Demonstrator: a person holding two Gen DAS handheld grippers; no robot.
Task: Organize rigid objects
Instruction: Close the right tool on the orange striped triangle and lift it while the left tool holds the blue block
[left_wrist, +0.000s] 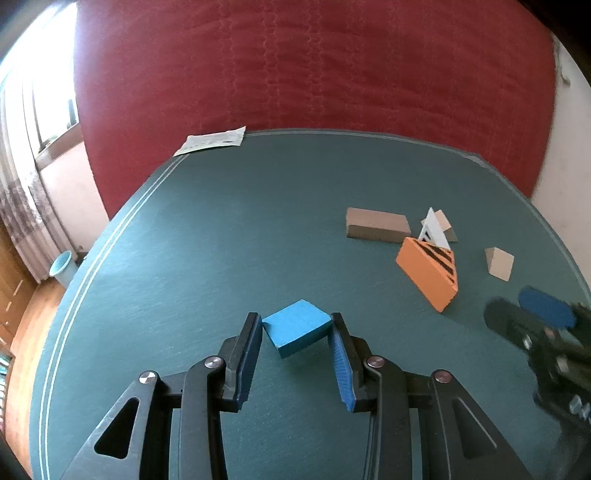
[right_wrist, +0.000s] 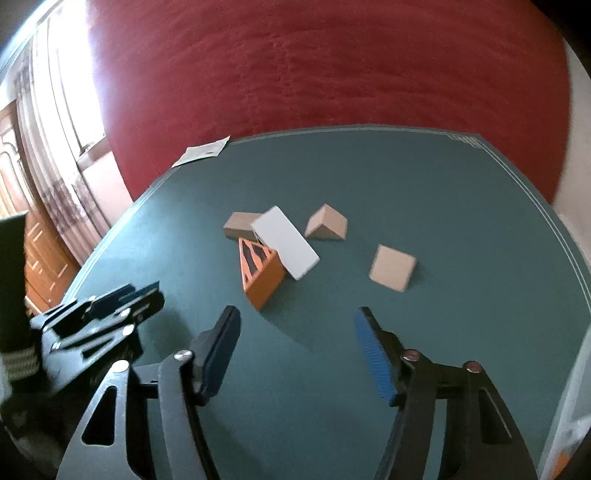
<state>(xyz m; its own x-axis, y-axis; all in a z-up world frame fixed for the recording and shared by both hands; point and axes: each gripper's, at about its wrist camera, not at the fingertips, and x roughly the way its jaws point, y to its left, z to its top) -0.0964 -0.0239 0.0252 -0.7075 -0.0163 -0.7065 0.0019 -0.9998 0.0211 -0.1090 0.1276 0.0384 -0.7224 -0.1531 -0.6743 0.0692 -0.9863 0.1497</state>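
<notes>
Nearest the left wrist camera, the left tool (left_wrist: 297, 326) is clamped on a blue block (left_wrist: 298, 328), one pad against each of its side faces, with the block held close above the green worktop (left_wrist: 221, 229); whether it rests on the cloth or hangs just clear I cannot tell. It looks like painted wood: stiff, light, smooth-sided, so it should neither crush nor sag, though a corner-on grip could let it twist. Flat opposite faces are the place to take it, as is done here.

Far and to the right lie the other pieces: a tan brick (left_wrist: 376, 224), an orange wedge (left_wrist: 428, 275) with black stripes on its end, a white slab (right_wrist: 286, 246) leaning on the wedge, a tan wedge (right_wrist: 327, 223) beyond it, and a tan square (right_wrist: 392, 272) lying apart on the right. All seem equally rigid and light; the wedges want a grip across their parallel triangular ends rather than the sloping face.

Seen by its own camera, the right tool (right_wrist: 295, 323) stands open with nothing between its pads, held near the orange wedge but touching none of the pieces. A paper leaflet (left_wrist: 212, 141) lies at the far left edge.
</notes>
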